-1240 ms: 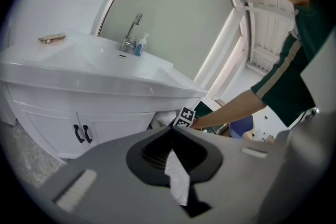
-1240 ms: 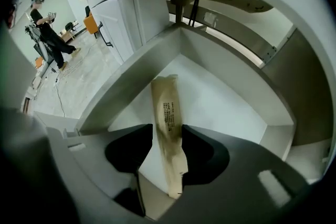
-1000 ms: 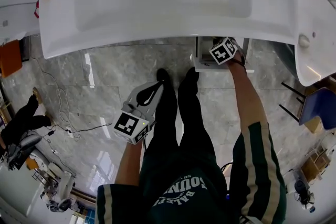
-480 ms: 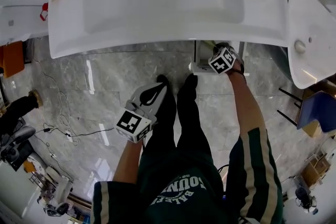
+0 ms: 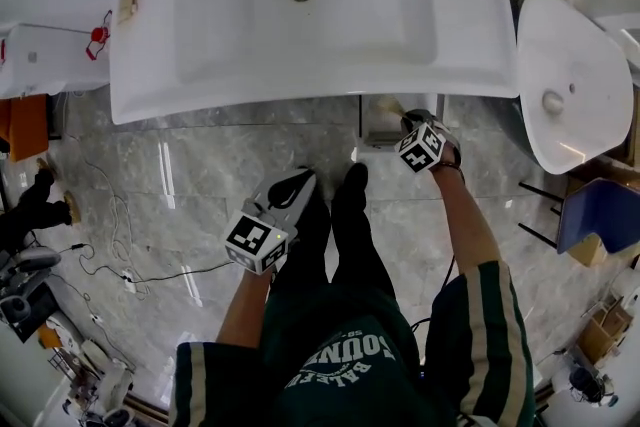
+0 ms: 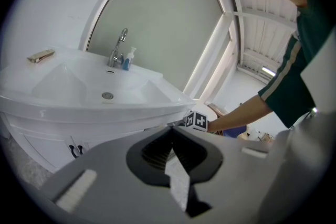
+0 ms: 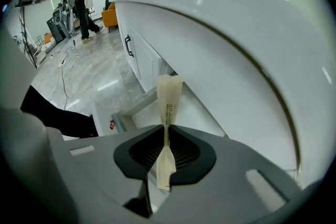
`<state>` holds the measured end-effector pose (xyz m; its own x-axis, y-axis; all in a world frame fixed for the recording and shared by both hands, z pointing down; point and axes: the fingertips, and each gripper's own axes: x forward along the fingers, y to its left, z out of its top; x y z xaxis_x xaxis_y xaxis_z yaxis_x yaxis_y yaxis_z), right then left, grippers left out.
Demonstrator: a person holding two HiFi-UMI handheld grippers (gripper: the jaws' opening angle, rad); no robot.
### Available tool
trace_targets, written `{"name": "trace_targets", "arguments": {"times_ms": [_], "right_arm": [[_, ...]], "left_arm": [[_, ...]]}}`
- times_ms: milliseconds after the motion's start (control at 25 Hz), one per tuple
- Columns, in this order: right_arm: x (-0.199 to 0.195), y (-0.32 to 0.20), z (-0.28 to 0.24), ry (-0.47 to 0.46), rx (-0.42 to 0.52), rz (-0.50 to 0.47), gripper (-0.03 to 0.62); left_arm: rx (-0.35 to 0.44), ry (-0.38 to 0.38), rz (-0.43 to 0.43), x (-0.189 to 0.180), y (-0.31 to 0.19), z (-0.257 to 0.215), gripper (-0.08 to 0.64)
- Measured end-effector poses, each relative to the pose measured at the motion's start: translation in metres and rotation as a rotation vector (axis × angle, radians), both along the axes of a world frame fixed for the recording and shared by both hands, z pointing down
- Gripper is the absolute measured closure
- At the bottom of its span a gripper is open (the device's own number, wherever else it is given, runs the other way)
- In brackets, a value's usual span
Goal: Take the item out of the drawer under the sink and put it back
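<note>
Here, grips the thin packet (image 7: 169,105) upright in the nearer right gripper's (image 7: 167,132) closed jaws, just under the sink's (image 5: 300,103) front rim, by the open drawer (image 7: 105,115).

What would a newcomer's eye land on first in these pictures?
The big white sink fills the top of the head view. Just under its front edge, the right gripper has its jaws shut on a thin beige packet. The left gripper hangs empty over the marble floor, jaws together.
</note>
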<state>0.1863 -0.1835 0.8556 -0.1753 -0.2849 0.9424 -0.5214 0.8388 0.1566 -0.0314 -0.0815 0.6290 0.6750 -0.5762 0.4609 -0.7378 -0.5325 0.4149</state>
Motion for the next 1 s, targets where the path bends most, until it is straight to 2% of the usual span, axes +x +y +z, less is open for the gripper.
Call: {"name": "trace_targets", "arguments": {"times_ms": [320,480,680,1000], "right_arm": [[-0.015,0.031,-0.061,-0.084,0.053,0.016,0.555],[-0.023,0.033,-0.102,-0.143,0.097,0.031,0.555],[-0.036,0.034,-0.154,-0.223,0.158,0.068,0.555],[-0.051,0.025,-0.24,-0.374,0.269,0.154,0.557]], "left_arm": [[0.062,-0.014,0.02,-0.003,-0.01,-0.039,0.511],[0.094,-0.012,0.004,-0.006,-0.017,-0.057,0.511],[0.125,0.003,-0.021,-0.014,-0.022,-0.079,0.511],[0.212,-0.002,-0.006,-0.017,-0.035,-0.125,0.511]]}}
